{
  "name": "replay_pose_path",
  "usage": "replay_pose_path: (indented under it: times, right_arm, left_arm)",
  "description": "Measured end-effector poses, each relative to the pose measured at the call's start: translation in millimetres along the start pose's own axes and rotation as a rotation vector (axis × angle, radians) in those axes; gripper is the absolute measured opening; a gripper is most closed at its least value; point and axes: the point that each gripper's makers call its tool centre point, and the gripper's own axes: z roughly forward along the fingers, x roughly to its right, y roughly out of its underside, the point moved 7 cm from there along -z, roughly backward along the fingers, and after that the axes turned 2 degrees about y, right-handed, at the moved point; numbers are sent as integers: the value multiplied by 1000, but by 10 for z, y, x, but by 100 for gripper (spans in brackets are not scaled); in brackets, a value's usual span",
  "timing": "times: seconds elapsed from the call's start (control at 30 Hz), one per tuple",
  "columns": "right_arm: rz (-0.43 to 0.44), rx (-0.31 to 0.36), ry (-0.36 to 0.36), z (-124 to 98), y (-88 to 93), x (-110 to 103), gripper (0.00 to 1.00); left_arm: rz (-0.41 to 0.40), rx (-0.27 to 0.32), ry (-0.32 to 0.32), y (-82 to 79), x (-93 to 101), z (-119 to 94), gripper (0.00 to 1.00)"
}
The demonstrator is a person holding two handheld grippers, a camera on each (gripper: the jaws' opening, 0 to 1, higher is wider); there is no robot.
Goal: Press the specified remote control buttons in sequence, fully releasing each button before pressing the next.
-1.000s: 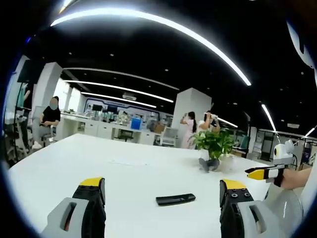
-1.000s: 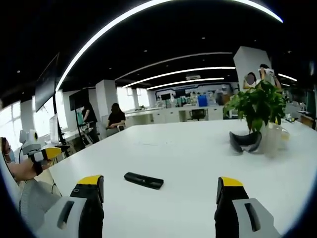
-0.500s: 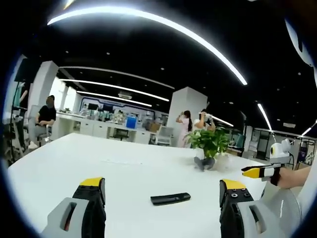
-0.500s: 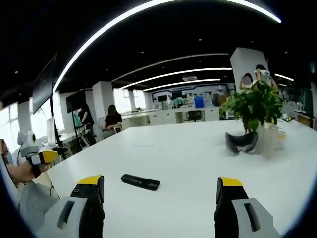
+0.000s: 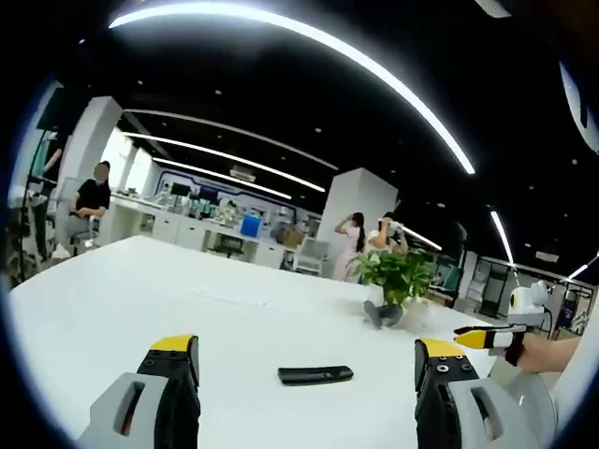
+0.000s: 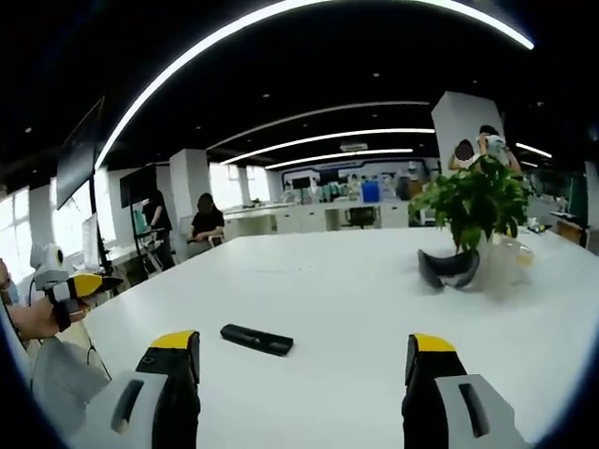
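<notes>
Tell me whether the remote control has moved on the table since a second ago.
No. The remote control keeps its spot on the white table relative to the potted plant; its shift in the views is camera motion.

Left gripper grey-bodied, black fingers with yellow tips, right gripper identical

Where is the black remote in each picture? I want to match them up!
Left gripper view: the remote lies flat on the white table, low in the picture, between the two jaws.
Right gripper view: the remote lies low and left of centre, nearer the left jaw.
Shared landmark: the green potted plant, farther back on the table.
</notes>
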Motion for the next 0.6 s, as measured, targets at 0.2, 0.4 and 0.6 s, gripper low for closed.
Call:
replay_pose_path:
  times: [0.2,0.4,0.6]
  right_arm:
    - [-24,-6,7,-8,-6,8,88]
    - [41,30,37,-75,-71,82,89]
    - [49,53,53,-97,-167,126,88]
  left_arm:
    - [11,-17,12,15,40,61,100]
    - [10,-78,10,73,53,67,100]
    - [69,-191,49,81,-14,176,99]
